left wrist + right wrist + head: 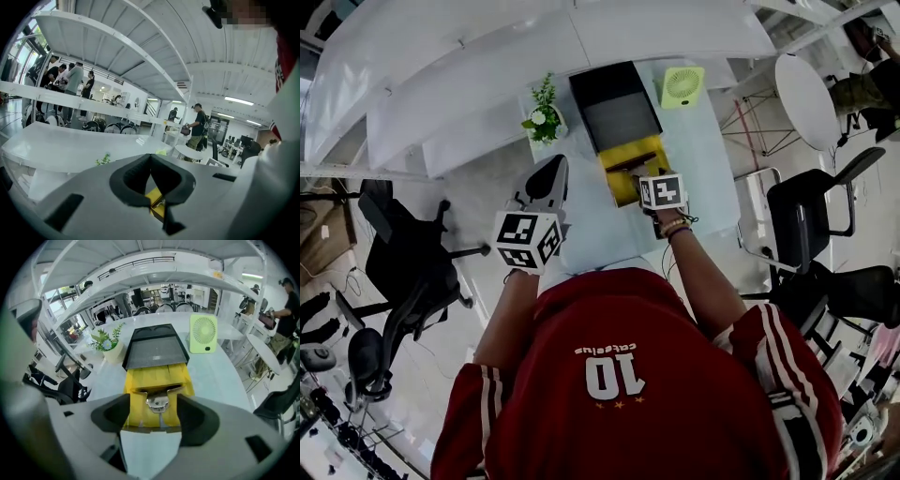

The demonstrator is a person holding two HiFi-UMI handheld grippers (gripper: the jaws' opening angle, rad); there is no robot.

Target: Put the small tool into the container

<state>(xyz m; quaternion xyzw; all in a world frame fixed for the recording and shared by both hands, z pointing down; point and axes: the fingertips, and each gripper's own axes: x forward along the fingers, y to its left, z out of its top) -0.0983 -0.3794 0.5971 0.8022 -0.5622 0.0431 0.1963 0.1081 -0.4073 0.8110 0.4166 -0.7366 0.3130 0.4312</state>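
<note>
black office chair point(403, 262) is standing on the floor at the far left, well apart from the pale tabletop point(703, 159). a small green plant point(544, 117) in a white pot is sitting near the tabletop's left back corner.

just in front of the plant, the left tongs point(555, 169) are hovering over the tabletop's left edge, tilted, with the marker cube toward the person in the red shirt. in the left gripper view their two dark pads are pressing together at the tips with nothing pinched between them. only a sliver of yellow is showing through the gap lower down, and the camera is looking up at white shelving and people standing far off.

a black lid point(615, 108) is lying open at the middle of the tabletop, touching the back of a yellow box point(623, 183).

the small tool point(158, 402), a silvery metal piece with a thin stem, is lying inside the yellow box near its front wall. the right tongs point(157, 414) are hanging just in front of the box, spread wide. the tool is showing in the gap between the two pads, but neither pad is touching it.

a light green fan point(682, 86) is standing upright just to the right of the black lid, near the back edge. farther right, off the tabletop, a round white table point(806, 98) and another black chair point(806, 211) are standing on the floor.
</note>
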